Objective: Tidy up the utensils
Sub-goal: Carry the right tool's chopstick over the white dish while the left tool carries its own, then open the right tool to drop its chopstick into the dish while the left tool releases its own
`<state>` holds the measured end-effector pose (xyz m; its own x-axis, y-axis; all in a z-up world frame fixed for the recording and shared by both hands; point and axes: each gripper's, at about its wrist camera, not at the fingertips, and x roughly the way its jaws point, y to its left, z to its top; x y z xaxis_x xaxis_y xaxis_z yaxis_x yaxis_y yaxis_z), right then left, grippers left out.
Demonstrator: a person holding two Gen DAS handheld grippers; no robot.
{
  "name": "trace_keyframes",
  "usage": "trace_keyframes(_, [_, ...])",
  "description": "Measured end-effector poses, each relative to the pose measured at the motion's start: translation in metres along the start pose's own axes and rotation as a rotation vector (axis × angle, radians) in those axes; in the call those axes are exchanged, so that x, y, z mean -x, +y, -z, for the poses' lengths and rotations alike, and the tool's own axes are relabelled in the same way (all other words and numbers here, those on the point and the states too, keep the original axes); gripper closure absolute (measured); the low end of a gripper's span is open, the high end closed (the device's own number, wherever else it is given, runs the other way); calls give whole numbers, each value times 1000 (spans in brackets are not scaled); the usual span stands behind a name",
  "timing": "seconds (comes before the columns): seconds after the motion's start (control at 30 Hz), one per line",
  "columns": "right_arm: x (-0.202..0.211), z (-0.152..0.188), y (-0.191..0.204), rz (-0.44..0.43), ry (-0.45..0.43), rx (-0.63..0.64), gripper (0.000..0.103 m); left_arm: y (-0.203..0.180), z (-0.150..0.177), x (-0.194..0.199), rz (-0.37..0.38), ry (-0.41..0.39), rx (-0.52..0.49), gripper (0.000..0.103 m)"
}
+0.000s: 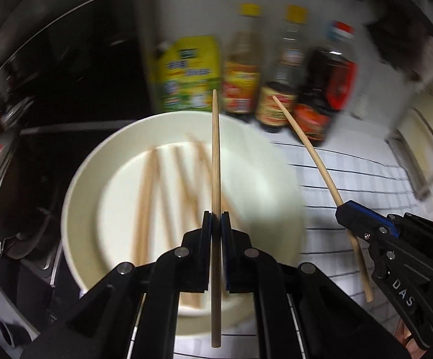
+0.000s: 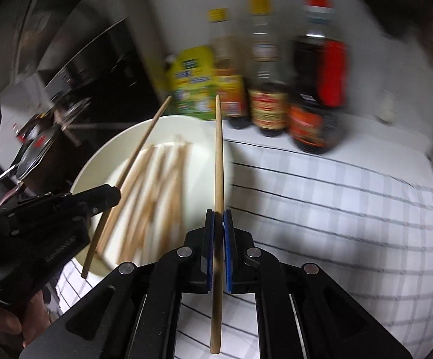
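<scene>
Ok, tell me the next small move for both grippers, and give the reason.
Probably carry both chopsticks off the plate toward wherever they are to be stored; no holder shows clearly. The left gripper is shut on one chopstick, the right gripper on another chopstick, both lifted clear, while more loose chopsticks lie on the plate.
</scene>
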<state>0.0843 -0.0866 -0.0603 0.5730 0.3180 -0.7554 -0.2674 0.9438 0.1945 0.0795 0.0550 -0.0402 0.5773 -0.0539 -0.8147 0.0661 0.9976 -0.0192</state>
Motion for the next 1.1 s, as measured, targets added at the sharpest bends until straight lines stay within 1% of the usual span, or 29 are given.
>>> trace_keyframes(0.13, [-37, -11, 30, -44, 44, 23, 97, 37, 3, -17, -43, 34, 39, 96])
trace_keyframes(0.23, [-63, -13, 51, -45, 85, 50, 97, 59, 9, -32, -71, 71, 63, 96])
trace_keyframes(0.3, [-78, -15, 58, -38, 110, 50, 97, 70, 12, -41, -74, 90, 69, 96])
trace_keyframes(0.47, [-100, -16, 67, -18, 153, 59, 97, 81, 12, -52, -73, 112, 81, 96])
trace_keyframes(0.63, [-106, -21, 70, -11, 163, 47, 97, 87, 11, -57, -77, 124, 90, 96])
trace_keyframes(0.67, [-108, -22, 70, -12, 171, 41, 96, 88, 10, -57, -78, 128, 93, 96])
trace_keyframes(0.7, [-107, -24, 68, -11, 173, 33, 92, 89, 10, -57, -80, 131, 96, 95])
trace_keyframes(0.73, [-103, -24, 67, -1, 161, 27, 86, 90, 10, -56, -82, 131, 103, 93])
trace_keyframes(0.77, [-100, -25, 66, 5, 150, 27, 85, 91, 10, -55, -92, 129, 109, 86])
trace_keyframes(0.8, [-95, -25, 65, 8, 139, 30, 85, 93, 10, -53, -111, 127, 113, 81])
trace_keyframes(0.83, [-92, -25, 64, 11, 133, 32, 85, 95, 9, -51, -132, 124, 120, 72])
trace_keyframes(0.87, [-86, -25, 63, 18, 123, 33, 84, 97, 9, -49, -139, 122, 132, 60])
trace_keyframes(0.9, [-82, -24, 62, 21, 117, 32, 83, 100, 9, -45, -142, 117, 149, 53])
trace_keyframes(0.93, [-77, -22, 61, 23, 110, 29, 81, 102, 10, -42, -144, 111, 160, 39])
trace_keyframes(0.97, [-71, -20, 60, 22, 103, 26, 80, 104, 11, -37, -150, 101, 170, 32])
trace_keyframes(1.03, [-63, -17, 60, 21, 97, 27, 72, 107, 12, -29, -152, 92, 180, 30])
trace_keyframes(1.07, [-60, -15, 60, 20, 95, 29, 70, 107, 13, -26, -153, 91, 182, 27])
trace_keyframes(1.1, [-56, -13, 60, 20, 92, 31, 68, 108, 14, -24, -154, 89, 185, 26])
